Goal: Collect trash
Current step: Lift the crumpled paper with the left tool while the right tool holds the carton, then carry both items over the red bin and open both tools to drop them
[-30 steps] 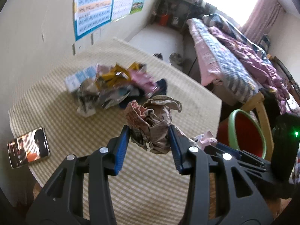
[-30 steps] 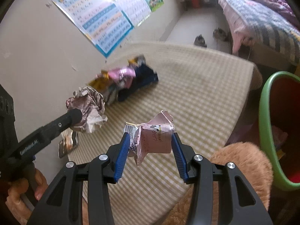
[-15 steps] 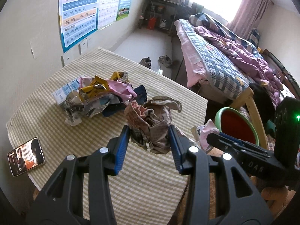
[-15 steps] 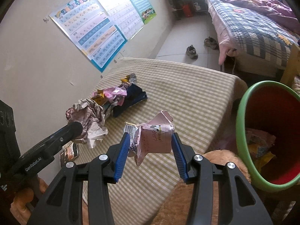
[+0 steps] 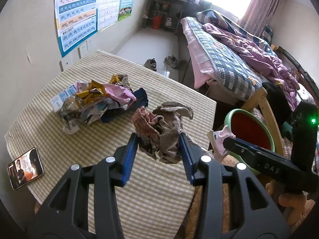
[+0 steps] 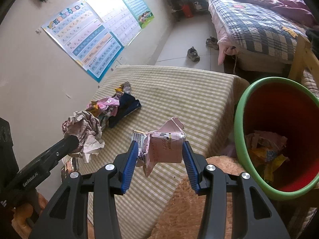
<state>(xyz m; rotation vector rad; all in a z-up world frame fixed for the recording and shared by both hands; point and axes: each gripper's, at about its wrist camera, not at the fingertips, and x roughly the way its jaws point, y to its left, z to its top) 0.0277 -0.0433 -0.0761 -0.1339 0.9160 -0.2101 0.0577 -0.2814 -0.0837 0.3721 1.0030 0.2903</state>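
Left gripper [image 5: 159,151] jaws clamped on crumpled brown-pink paper wad [image 5: 161,131]; right gripper [image 6: 159,159] jaws clamped on flattened pink milk carton [image 6: 163,147]. Risk: loose wad flaps snagged, load missed outside green-rimmed red bucket [image 6: 239,119] at 3 o'clock.

Your left tongs [image 5: 158,155] are black moulded plastic — forked arms with triangular cut-outs, round silver screws at the joints, and ribbed blue pads [image 5: 129,157] lining each finger. Your right tongs [image 6: 159,159] match them — same black frame, same silver screws, same blue pads. From the side, the right unit shows white "DAS" lettering and a green light on its dark body.
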